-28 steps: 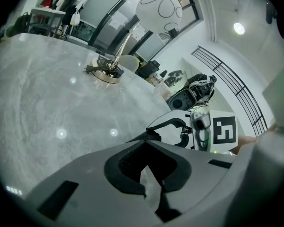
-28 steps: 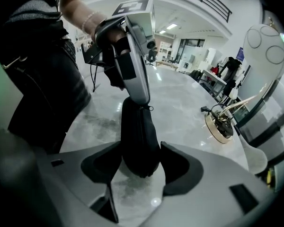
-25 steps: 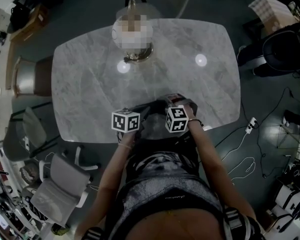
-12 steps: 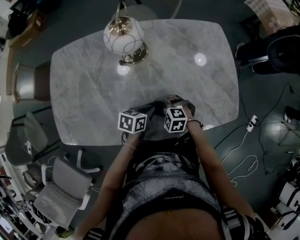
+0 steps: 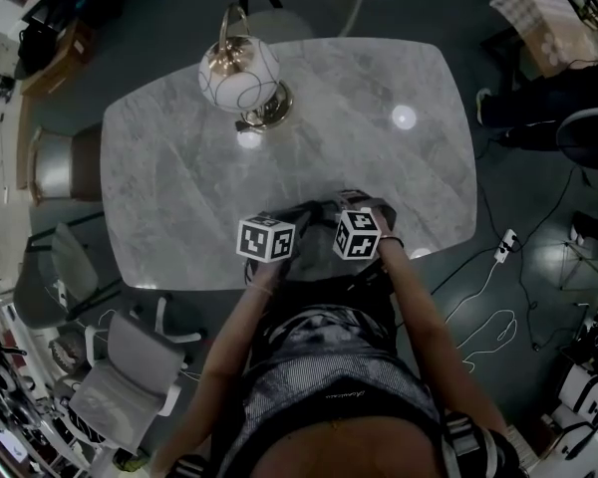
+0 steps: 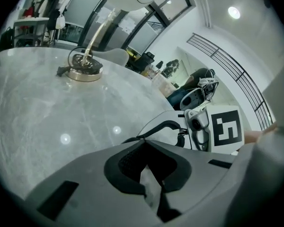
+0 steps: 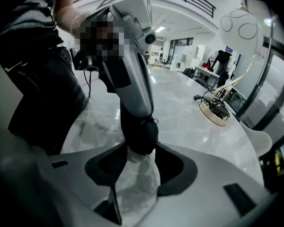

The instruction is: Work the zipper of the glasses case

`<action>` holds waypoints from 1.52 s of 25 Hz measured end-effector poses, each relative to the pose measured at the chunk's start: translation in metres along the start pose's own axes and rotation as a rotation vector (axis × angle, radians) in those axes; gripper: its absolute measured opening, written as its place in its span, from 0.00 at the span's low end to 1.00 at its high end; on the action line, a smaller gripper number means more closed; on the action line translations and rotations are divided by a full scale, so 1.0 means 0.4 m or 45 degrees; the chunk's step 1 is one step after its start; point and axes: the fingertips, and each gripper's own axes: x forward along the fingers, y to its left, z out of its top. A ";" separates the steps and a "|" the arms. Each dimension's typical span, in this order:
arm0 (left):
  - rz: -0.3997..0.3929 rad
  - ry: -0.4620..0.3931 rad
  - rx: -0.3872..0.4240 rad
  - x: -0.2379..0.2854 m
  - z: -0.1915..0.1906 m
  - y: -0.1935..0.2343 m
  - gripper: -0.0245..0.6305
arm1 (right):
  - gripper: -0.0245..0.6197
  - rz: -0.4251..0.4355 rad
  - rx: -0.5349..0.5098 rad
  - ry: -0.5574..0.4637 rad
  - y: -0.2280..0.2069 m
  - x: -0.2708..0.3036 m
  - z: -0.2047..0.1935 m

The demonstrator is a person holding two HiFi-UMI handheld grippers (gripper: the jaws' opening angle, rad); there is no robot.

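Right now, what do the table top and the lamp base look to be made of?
Table top: marble or a marble-look stone, polished. It shows grey veining and sharp reflections of the ceiling lights.
Lamp base: gold-coloured metal, probably brass or brass-plated, and glossy. Its rim catches bright highlights.

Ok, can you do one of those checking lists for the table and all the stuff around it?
Surface: marble table, work going on at its near edge.
Job's things: glasses case, apparently the dark rounded thing at the right jaws' tips; zipper can't be made out.
Clutter: table lamp with a white globe, far side.
Grippers: left gripper shut, nothing clearly in it; right gripper jaws apart, just been closing; can't tell whether they press on the case.
Cables: white power strip, corded, on the floor at the right.
Surroundings: grey office chair near the person, dark floor.
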 end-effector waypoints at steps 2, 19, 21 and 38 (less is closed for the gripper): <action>0.040 0.045 0.067 0.023 0.002 -0.013 0.05 | 0.40 -0.002 0.000 0.010 0.001 0.000 0.000; 0.191 -0.015 0.599 -0.068 0.023 -0.007 0.11 | 0.40 -0.033 -0.014 -0.037 0.004 0.012 0.019; 0.173 0.115 0.720 -0.066 -0.011 0.022 0.30 | 0.40 -0.031 -0.017 -0.030 0.005 0.011 0.019; 0.026 0.508 1.133 0.028 -0.120 0.069 0.43 | 0.40 0.295 0.709 -0.300 0.007 -0.021 0.032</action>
